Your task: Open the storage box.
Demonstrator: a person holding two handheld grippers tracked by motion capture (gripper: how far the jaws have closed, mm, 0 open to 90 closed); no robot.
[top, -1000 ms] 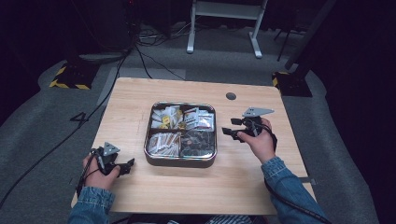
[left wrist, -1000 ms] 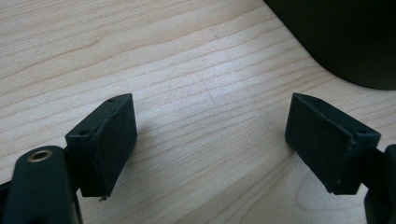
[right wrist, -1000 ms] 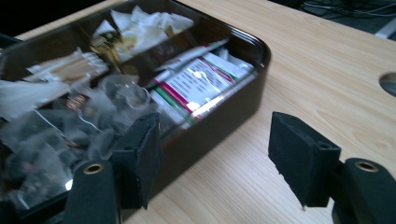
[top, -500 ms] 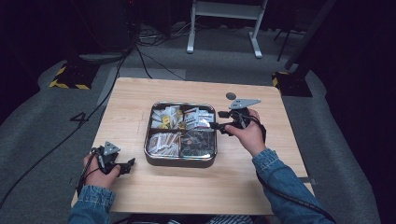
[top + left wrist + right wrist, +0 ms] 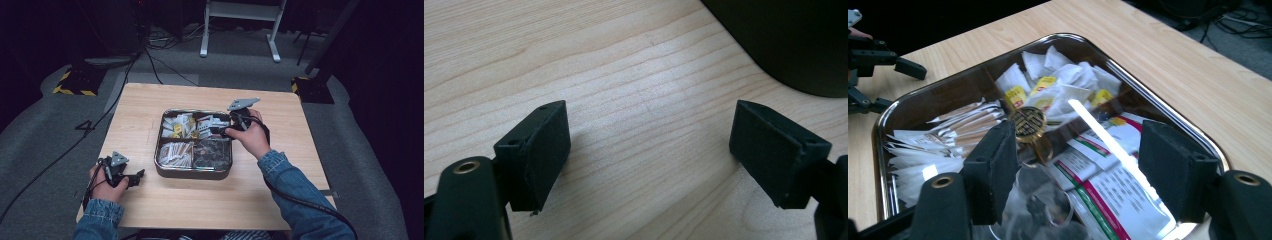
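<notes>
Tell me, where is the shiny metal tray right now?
In the high view the metal tray sits in the middle of the wooden table, with the right gripper over its right edge and the left gripper off to its left.

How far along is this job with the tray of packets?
Barely begun, it seems. The tray looks full in every compartment. The right gripper hovers open above its packets, holding nothing; the left gripper lies empty on the table. Any picking is still to come.

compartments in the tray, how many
4 compartments in the tray: far left with white-and-yellow packets, far right with printed sachets, near left with pale sticks, near right with dark packets.
</notes>
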